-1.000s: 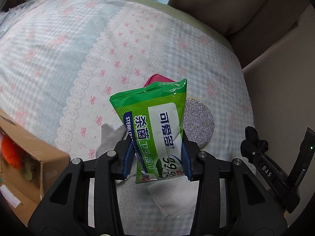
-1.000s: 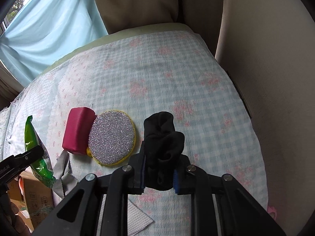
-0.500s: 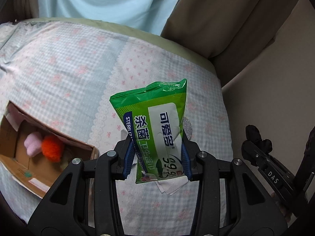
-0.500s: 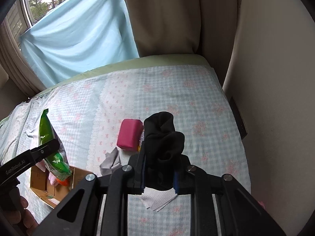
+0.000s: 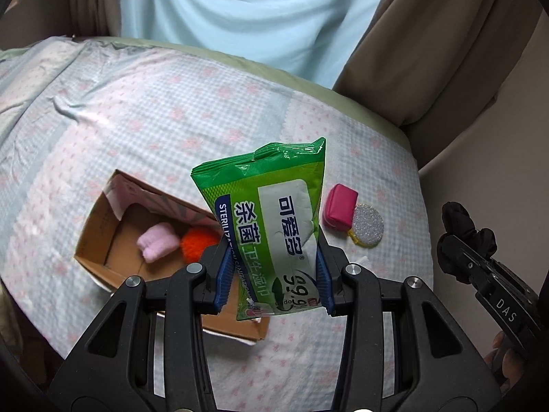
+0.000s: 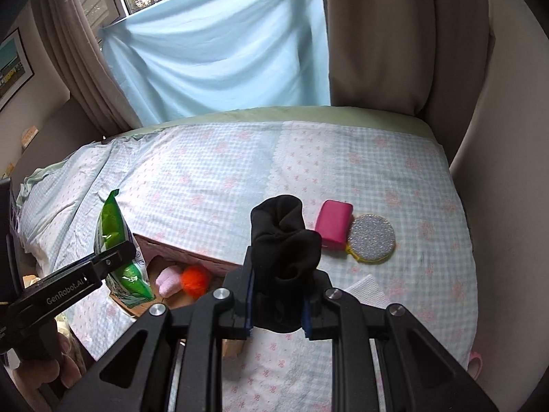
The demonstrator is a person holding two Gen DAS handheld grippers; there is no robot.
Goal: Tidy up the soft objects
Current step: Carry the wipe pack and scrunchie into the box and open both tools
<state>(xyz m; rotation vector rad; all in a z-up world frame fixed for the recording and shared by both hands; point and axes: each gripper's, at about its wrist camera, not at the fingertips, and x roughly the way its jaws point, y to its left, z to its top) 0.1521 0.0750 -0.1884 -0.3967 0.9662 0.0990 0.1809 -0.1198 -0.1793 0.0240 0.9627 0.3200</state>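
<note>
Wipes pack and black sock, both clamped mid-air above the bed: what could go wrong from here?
1. The left gripper pinches the wipes pack only near its lower end; the slick film may slide or swing out.
2. The right gripper holds the bunched black sock; it could snag on release.
3. The cardboard box is narrow, already holding a pink item and orange ball; both drops could miss.

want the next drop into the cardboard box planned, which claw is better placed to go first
Left, probably. The left claw, shut on the green plastic wet-wipe pack, hangs over the open brown cardboard box. The right claw, shut on the black fabric bundle, sits further toward the box's near end.
</note>
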